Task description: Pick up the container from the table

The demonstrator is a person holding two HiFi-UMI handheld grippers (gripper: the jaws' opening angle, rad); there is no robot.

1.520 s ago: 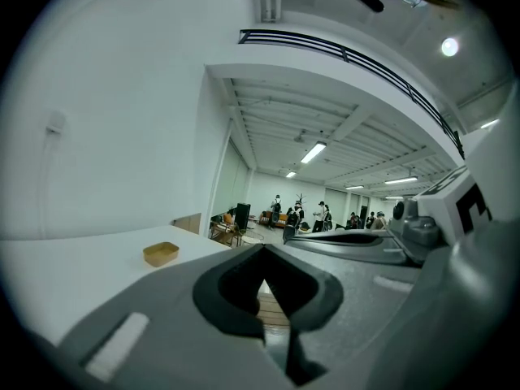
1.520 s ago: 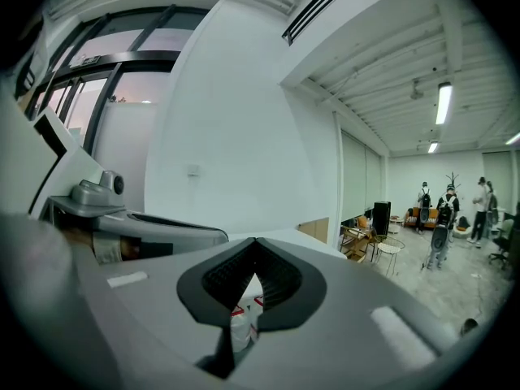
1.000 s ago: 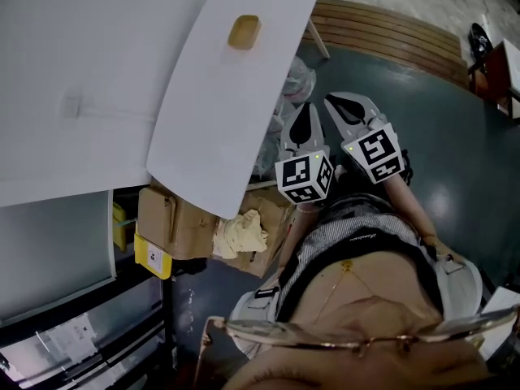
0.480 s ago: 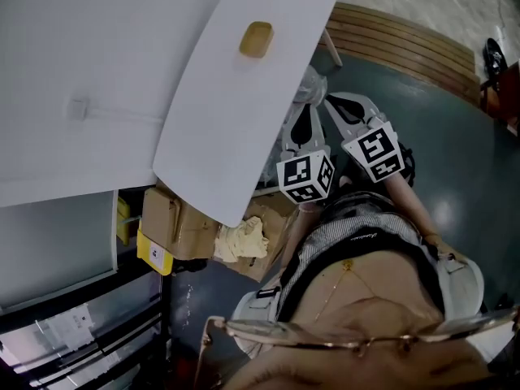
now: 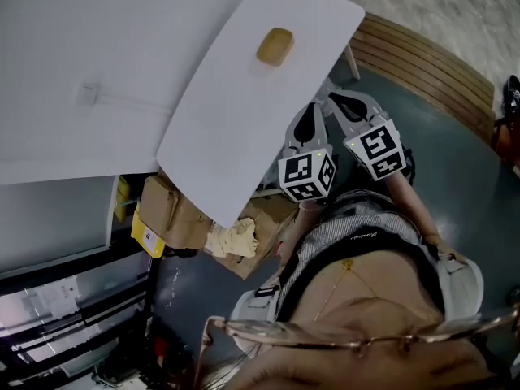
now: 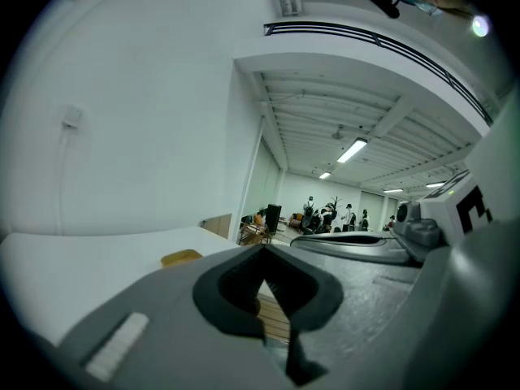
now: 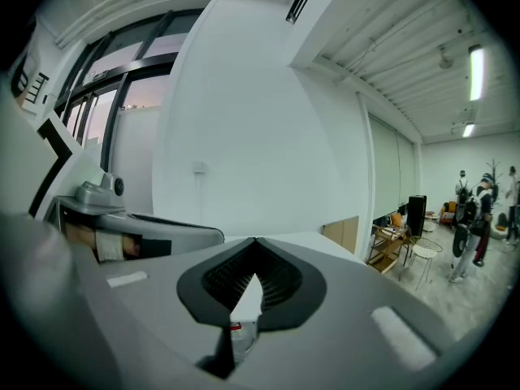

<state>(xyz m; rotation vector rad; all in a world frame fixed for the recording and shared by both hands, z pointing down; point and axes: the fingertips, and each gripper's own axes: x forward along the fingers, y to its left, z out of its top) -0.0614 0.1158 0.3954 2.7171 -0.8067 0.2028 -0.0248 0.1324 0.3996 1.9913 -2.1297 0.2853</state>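
A small tan container [image 5: 275,45] lies on the white table [image 5: 227,136], near its far end. In the left gripper view the container [image 6: 180,257] shows low on the tabletop, left of the jaws. My left gripper [image 5: 306,119] and right gripper [image 5: 341,104] are side by side off the table's right edge, well short of the container. In its own view my left gripper [image 6: 264,254] has its jaws together with nothing between them. My right gripper [image 7: 256,246] is likewise shut and empty. The right gripper view does not show the container.
Cardboard boxes [image 5: 175,214] with crumpled paper sit under the table's near corner. Metal shelving [image 5: 65,299] stands at lower left. A curved wooden slatted strip [image 5: 422,55] borders the dark floor. Several people [image 6: 333,216] stand far off, and a wire chair [image 7: 422,258] is at the right.
In the head view the table and container have slid right and down. Both grippers, still side by side and shut, now sit closer to the table's edge.
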